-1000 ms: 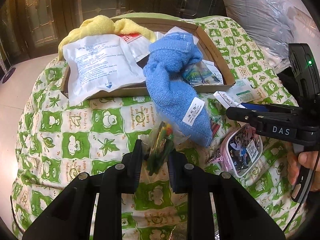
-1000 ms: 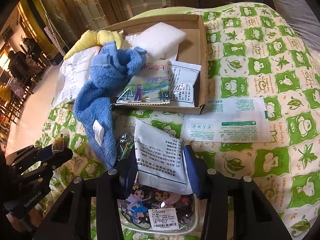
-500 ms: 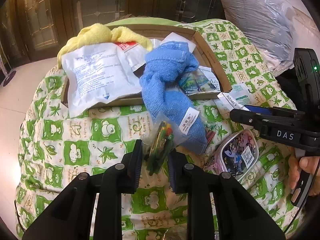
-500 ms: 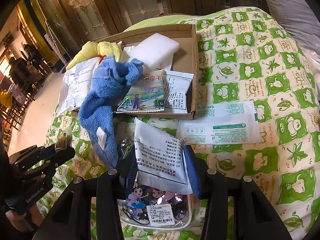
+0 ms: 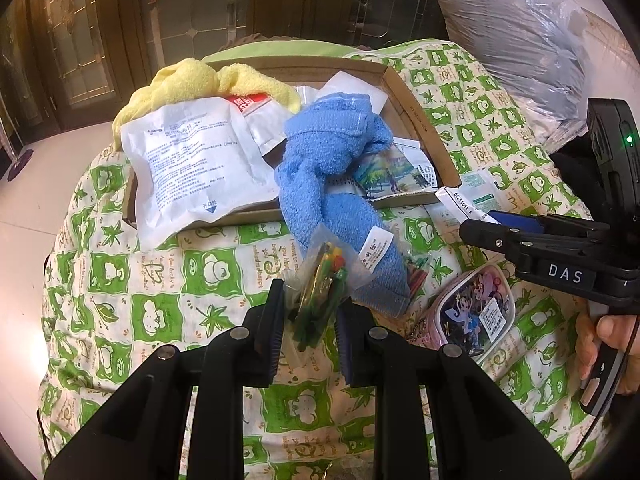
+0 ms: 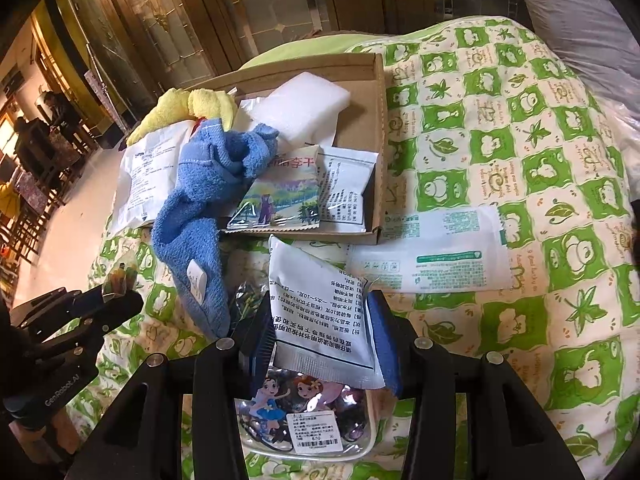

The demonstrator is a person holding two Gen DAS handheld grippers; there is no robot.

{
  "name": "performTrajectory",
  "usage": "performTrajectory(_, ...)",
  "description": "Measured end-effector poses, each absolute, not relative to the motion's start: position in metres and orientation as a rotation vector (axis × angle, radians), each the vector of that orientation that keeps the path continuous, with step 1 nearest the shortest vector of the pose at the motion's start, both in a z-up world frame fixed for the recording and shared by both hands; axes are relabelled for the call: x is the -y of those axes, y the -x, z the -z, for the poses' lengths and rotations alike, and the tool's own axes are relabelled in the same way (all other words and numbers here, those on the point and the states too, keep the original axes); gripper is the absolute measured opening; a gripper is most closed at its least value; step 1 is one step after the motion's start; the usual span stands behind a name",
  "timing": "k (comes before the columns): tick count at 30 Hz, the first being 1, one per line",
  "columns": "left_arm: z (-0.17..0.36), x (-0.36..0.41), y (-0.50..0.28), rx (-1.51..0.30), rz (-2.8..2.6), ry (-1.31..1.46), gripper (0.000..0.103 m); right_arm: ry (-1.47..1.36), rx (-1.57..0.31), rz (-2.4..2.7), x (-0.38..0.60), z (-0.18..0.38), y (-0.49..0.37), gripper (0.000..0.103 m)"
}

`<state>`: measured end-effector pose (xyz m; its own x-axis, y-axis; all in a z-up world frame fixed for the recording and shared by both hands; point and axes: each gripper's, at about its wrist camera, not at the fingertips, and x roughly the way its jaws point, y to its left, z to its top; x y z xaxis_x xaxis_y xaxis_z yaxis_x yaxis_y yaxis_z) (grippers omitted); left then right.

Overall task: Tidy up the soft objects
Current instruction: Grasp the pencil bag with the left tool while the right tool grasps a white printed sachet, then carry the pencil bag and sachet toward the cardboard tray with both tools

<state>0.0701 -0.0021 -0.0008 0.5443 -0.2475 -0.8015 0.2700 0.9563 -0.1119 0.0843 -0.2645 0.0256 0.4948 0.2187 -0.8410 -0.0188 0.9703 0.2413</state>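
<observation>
L gripper (image 5: 310,322) clamped tight on clear bag of green bits (image 5: 320,292). R gripper (image 6: 322,338) part-open, pinching white sachet (image 6: 320,320) w/ both pads. Both over quilt (image 5: 160,280), near cardboard tray (image 6: 378,152) front edge.

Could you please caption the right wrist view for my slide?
Right tongs grip a white sachet above a cartoon pouch, near the cardboard tray.

Across most of my left view I see a quilted cover (image 5: 132,280) checked in green and cream, with frog, leaf and cloud motifs. At upper centre, a plain brown cardboard tray (image 5: 416,128) holds a pale yellow terry towel (image 5: 188,80) and a white printed pouch (image 5: 188,164). A sky-blue terry towel (image 5: 320,184) with a white label spills over its edge. In my right view, a clear cartoon-printed pouch (image 6: 304,412) sits at bottom centre, pink-trimmed in the left view.
</observation>
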Motion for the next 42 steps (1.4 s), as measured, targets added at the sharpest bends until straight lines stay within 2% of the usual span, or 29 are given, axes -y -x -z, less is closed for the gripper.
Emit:
performTrajectory(26,-0.033,0.009,-0.102,-0.872,0.314,-0.066,0.02,0.045,-0.852,-0.022,0.238,-0.063,-0.085,0.044)
performTrajectory(42,-0.044,0.02,-0.147,-0.847,0.322,-0.106,0.02,0.102,-0.829,-0.008,0.229,-0.052,-0.128,0.044)
